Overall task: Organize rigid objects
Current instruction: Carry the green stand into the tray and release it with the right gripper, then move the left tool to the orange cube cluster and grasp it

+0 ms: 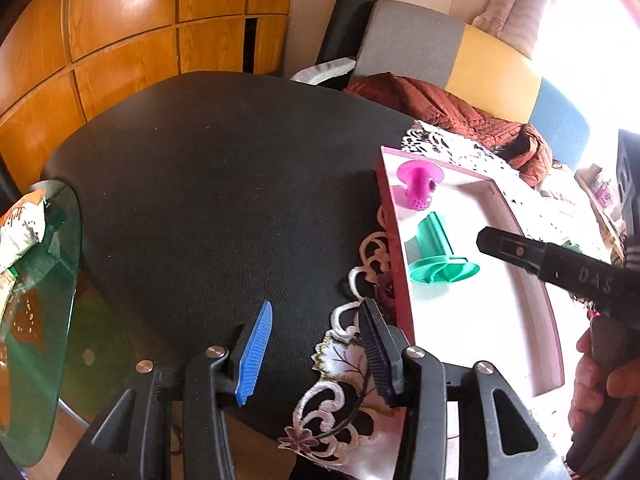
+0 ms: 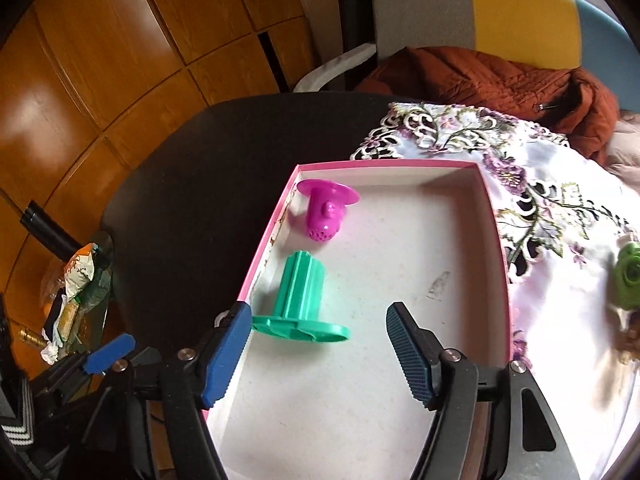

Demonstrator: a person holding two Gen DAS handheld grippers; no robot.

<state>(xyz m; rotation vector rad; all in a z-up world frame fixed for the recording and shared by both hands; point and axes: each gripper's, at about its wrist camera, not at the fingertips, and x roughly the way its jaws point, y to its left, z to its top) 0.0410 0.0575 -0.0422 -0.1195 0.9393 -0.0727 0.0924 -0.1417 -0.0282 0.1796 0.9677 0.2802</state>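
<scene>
Black table top (image 1: 220, 180) wide and bare at the left and middle, with much free room up to its rounded far edge. Further left, lower, a glass side table (image 1: 48, 320) with crumpled packets, cut off by the frame. Left gripper (image 1: 316, 308) hanging over the near table edge, jaws spread, nothing between them; right finger above a lace cloth (image 1: 340, 400) that hangs over the edge.

Right of that, on the cloth, a shallow box (image 2: 264, 256) with pink rim and white floor. Two pieces inside, both close to the left wall: a pink strainer piece (image 2: 324, 212) in the far corner, tilted, and a green flanged piece (image 2: 300, 296) lying on its side nearer. Rest of the floor bare. Right gripper (image 2: 318, 312) low over the near part of the box, jaws spread wide and pinching nothing; green flange just beside the left finger, touching or not hard to tell.

Far right on the cloth, a light green thing (image 2: 628, 280), blurred and partly cut off. Behind, a rust jacket (image 2: 500, 80) on a chair. Box floor in the left view washed out by window glare.
</scene>
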